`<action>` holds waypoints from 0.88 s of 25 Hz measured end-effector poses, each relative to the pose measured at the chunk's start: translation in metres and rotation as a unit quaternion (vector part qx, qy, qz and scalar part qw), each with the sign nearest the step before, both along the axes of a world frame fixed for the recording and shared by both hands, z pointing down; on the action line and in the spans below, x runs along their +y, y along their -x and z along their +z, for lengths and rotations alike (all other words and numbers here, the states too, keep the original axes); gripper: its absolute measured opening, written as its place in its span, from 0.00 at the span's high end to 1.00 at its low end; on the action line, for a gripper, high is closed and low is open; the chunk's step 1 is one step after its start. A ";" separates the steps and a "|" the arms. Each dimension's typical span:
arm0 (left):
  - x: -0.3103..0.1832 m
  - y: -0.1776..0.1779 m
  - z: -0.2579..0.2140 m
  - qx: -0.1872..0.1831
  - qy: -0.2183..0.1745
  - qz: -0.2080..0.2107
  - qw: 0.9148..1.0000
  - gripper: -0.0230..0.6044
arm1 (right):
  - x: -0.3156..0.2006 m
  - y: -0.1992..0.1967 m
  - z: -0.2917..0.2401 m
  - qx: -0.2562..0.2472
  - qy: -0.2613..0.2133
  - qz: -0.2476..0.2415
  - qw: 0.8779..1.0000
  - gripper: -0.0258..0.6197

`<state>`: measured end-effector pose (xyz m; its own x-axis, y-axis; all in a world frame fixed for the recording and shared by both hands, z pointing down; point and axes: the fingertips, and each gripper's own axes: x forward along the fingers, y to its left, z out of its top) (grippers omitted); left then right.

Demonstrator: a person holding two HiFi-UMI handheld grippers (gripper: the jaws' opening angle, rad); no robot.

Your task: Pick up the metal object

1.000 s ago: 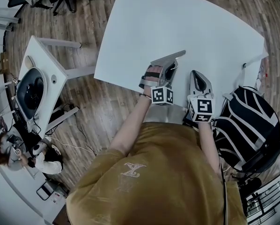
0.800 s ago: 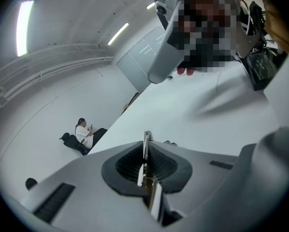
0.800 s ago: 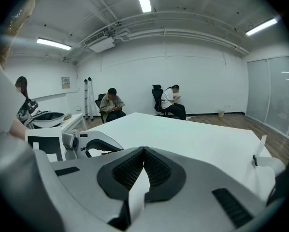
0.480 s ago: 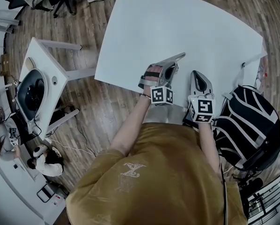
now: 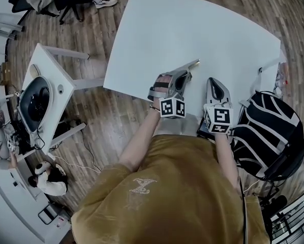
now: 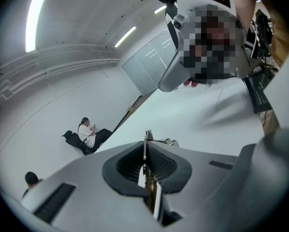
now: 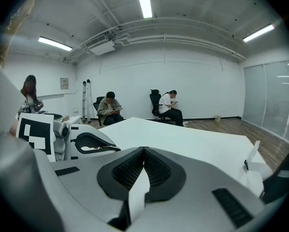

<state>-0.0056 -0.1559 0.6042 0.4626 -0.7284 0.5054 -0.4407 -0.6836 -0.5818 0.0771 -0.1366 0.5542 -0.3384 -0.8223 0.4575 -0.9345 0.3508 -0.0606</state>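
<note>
Head view first: white counter (image 5: 192, 24) with both claws over its near edge, around 6 o'clock. Left claw (image 5: 183, 75) is clamped on a thin metal strip (image 5: 193, 64), which pokes out past the tips toward 1 o'clock. Can't tell if the strip is touching the counter or not. Right claw (image 5: 213, 83) sits just beside it at 3 o'clock, pointing at 12. Striped backpack (image 5: 266, 131) is off the counter's corner at 4 o'clock, and a small side table (image 5: 55, 70) stands on the wood floor at 9 o'clock.

Left gripper view: the dark ribbed pads (image 6: 127, 166) are squeezed onto the strip, which you see edge-on, running between them up toward 12 o'clock. Counter shows beyond the tips.

Right gripper view: jaws together, nothing between them. The left claw shows at 9 o'clock with the strip in it. Two people (image 7: 110, 108) sit on chairs by the far wall at 12 o'clock.
</note>
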 end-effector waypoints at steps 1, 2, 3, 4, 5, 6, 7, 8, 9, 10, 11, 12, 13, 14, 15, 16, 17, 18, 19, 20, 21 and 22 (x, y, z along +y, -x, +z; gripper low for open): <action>0.002 0.001 -0.005 0.006 -0.004 -0.004 1.000 0.94 | 0.001 -0.001 -0.002 0.000 -0.002 0.000 1.000 0.95; 0.003 0.002 -0.012 0.014 -0.009 -0.009 1.000 0.94 | 0.003 -0.001 -0.004 0.000 -0.005 0.000 1.000 0.95; 0.004 0.003 -0.020 0.025 -0.015 -0.015 0.999 0.94 | 0.004 -0.002 -0.007 -0.002 -0.008 0.002 1.000 0.95; 0.005 0.005 -0.029 0.037 -0.022 -0.022 0.999 0.94 | 0.005 -0.004 -0.011 -0.005 -0.011 0.005 1.000 0.95; 0.005 0.007 -0.038 0.049 -0.028 -0.030 0.998 0.94 | 0.006 -0.005 -0.016 -0.010 -0.015 0.010 1.000 0.95; 0.006 0.010 -0.046 0.061 -0.033 -0.039 0.997 0.94 | 0.007 -0.006 -0.022 -0.015 -0.021 0.014 1.000 0.95; 0.007 0.013 -0.055 0.073 -0.037 -0.049 0.995 0.94 | 0.009 -0.007 -0.028 -0.019 -0.028 0.018 0.999 0.95; 0.008 0.016 -0.063 0.085 -0.040 -0.058 0.994 0.94 | 0.011 -0.008 -0.033 -0.023 -0.034 0.020 0.999 0.95; 0.010 0.019 -0.072 0.098 -0.043 -0.067 0.992 0.94 | 0.013 -0.008 -0.038 -0.026 -0.040 0.022 0.999 0.95; 0.011 0.022 -0.081 0.110 -0.047 -0.076 0.990 0.94 | 0.014 -0.009 -0.043 -0.029 -0.045 0.024 0.998 0.95; 0.012 0.024 -0.090 0.122 -0.051 -0.082 0.988 0.94 | 0.014 -0.010 -0.047 -0.031 -0.051 0.027 0.998 0.95; 0.013 0.025 -0.099 0.133 -0.056 -0.087 0.986 0.94 | 0.014 -0.011 -0.052 -0.033 -0.057 0.030 0.997 0.95; 0.014 0.026 -0.108 0.143 -0.060 -0.091 0.984 0.94 | 0.013 -0.013 -0.057 -0.034 -0.064 0.033 0.997 0.95; 0.016 0.026 -0.114 0.151 -0.063 -0.095 0.982 0.94 | 0.012 -0.015 -0.062 -0.035 -0.072 0.035 0.996 0.95; 0.018 0.026 -0.120 0.159 -0.066 -0.098 0.980 0.94 | 0.011 -0.017 -0.068 -0.036 -0.079 0.036 0.996 0.95; 0.020 0.026 -0.125 0.165 -0.069 -0.100 0.979 0.94 | 0.011 -0.019 -0.073 -0.037 -0.087 0.037 0.995 0.95; 0.021 0.026 -0.129 0.171 -0.071 -0.102 0.977 0.94 | 0.010 -0.020 -0.078 -0.038 -0.093 0.039 0.994 0.95; 0.022 0.026 -0.133 0.176 -0.074 -0.104 0.976 0.94 | 0.009 -0.021 -0.082 -0.038 -0.099 0.040 0.994 0.95; 0.023 0.026 -0.136 0.181 -0.076 -0.106 0.975 0.94 | 0.008 -0.022 -0.086 -0.037 -0.104 0.040 0.993 0.95; 0.023 0.026 -0.139 0.184 -0.077 -0.108 0.974 0.94 | 0.007 -0.021 -0.089 -0.035 -0.108 0.039 0.993 0.95; 0.023 0.026 -0.142 0.187 -0.079 -0.109 0.973 0.94 | 0.007 -0.021 -0.092 -0.033 -0.112 0.038 0.992 0.95; 0.022 0.025 -0.145 0.190 -0.081 -0.111 0.972 0.94 | 0.006 -0.020 -0.095 -0.032 -0.116 0.037 0.992 0.95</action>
<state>-0.0310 -0.1336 0.4590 0.4156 -0.8877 0.1983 -0.7712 -0.4595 -0.4405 0.0971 -0.1305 0.4596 -0.2961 -0.9264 0.2327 -0.9548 0.2935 -0.0466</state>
